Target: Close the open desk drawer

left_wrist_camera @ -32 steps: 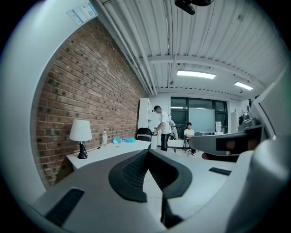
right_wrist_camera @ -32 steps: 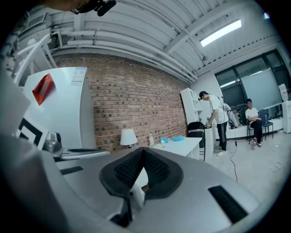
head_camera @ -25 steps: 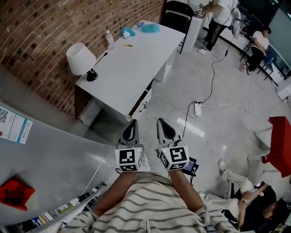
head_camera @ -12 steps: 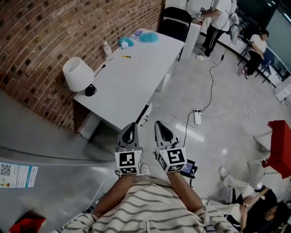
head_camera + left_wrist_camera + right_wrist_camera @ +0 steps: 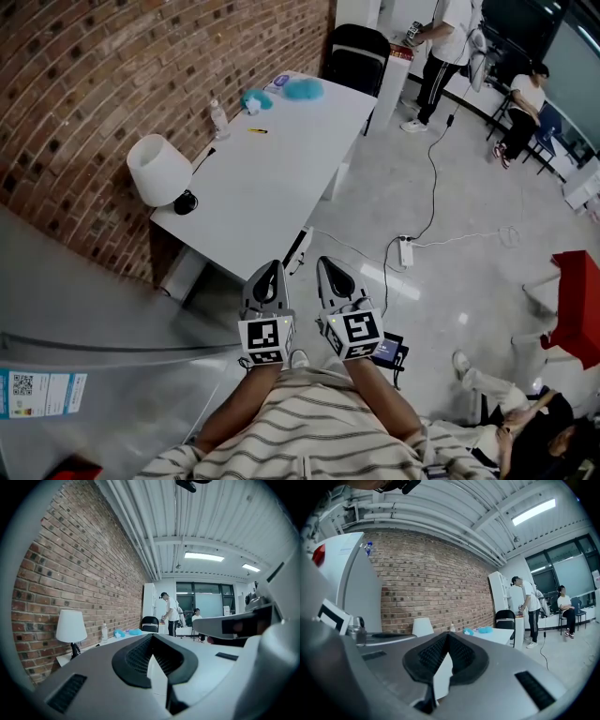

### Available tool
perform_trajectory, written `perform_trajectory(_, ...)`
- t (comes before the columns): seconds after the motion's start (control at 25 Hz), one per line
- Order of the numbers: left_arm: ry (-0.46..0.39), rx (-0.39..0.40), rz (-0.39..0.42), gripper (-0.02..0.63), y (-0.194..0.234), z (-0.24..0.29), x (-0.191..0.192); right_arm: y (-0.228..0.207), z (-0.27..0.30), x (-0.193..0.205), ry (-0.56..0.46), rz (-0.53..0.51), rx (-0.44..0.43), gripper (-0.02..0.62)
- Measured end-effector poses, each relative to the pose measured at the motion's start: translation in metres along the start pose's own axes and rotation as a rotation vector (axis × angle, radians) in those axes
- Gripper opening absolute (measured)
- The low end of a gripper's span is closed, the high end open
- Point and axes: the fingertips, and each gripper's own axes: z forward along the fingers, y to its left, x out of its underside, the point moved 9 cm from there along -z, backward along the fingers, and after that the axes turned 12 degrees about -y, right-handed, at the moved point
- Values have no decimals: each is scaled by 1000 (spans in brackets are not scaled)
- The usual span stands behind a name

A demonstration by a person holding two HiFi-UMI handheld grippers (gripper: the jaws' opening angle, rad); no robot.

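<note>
Head view: the open drawer (image 5: 298, 246) is seen protruding from the white counter (image 5: 281, 159), at the end where the lamp (image 5: 157, 169) stands, on the side away from the brick wall. Compared with a second ago, lamp and drawer have been brought nearer to the left gripper (image 5: 268, 270) and right gripper (image 5: 329, 266), so an approach is judged under way (no contact yet). Only in the gripper views are both pairs of jaws confirmed pressed together on nothing. The drawer is hidden there behind them, though the lamp is shown.
</note>
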Motion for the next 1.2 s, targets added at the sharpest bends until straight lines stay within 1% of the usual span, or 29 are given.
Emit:
perform_trajectory(0.4, 19, -51, -2, 8, -9, 17, 1, -24, 13, 2, 27, 43, -36, 2)
perform_trajectory(0.64, 27, -61, -16, 8, -19, 34, 6, -39, 24, 8, 44, 65, -50, 2)
perform_trajectory(0.72, 35, -69, -19, 8, -20, 37, 10, -43, 26, 14, 58, 97, -57, 2)
perform_trajectory(0.84, 55, -78, -22, 8, -22, 39, 17, -49, 27, 24, 70, 174, -65, 2)
perform_trajectory(1.04, 82, -90, -23, 8, -26, 44, 31, -58, 34, 39, 88, 231, -66, 2)
perform_trajectory(1.2, 102, -102, -24, 8, -27, 46, 40, -63, 37, 50, 108, 256, -64, 2)
